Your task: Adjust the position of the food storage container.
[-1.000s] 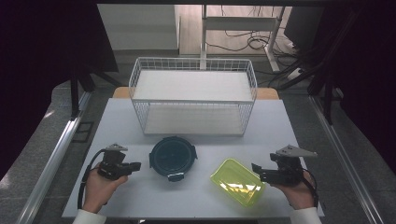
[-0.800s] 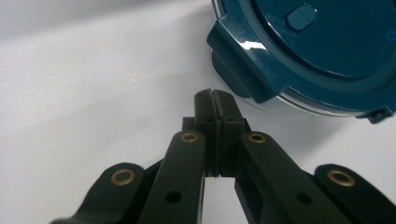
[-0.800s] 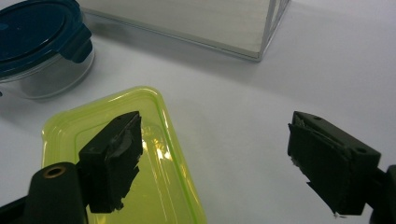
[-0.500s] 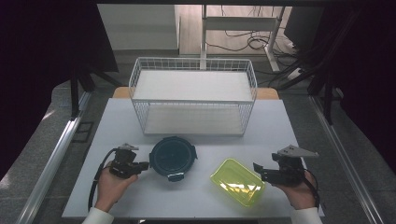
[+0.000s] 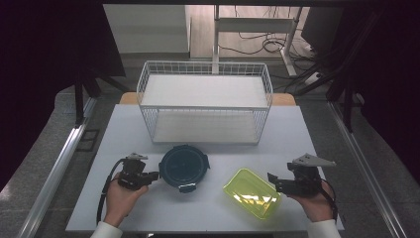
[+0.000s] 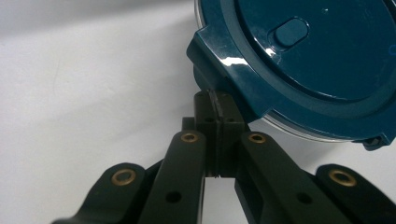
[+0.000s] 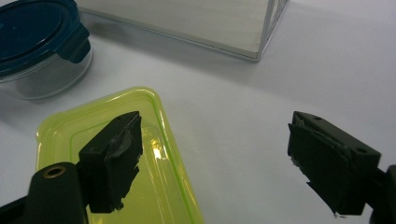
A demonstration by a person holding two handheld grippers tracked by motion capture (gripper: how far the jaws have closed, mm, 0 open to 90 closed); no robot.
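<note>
Since the earlier frames the left gripper (image 5: 148, 176) has slid rightward across the table (image 5: 148, 218) and now sits just beside the round container (image 5: 184, 166), while the right gripper (image 5: 277, 184) has kept its place. From the left gripper view the jaws are pressed flat together with nothing between them, their tips at a clip tab of the teal lid (image 6: 327, 51); whether they actually touch it is hard to tell. The left hand (image 5: 121, 196) comes in from the table's near edge, forearm angled up and slightly right, jaws pointing level toward the container.

The right hand (image 5: 314, 201) rests near the near right corner, its jaws spread wide and aimed left, gripping nothing; one jaw hangs over the yellow-green lid (image 7: 116, 154).

That rectangular yellow-green lid lies flat toward the near edge, right of centre, its long axis running diagonally from far-left to near-right. The round container stands upright left of centre, apart from it. Behind both, along the far edge, stands a white wire basket (image 5: 205, 67), out of either gripper's way.
</note>
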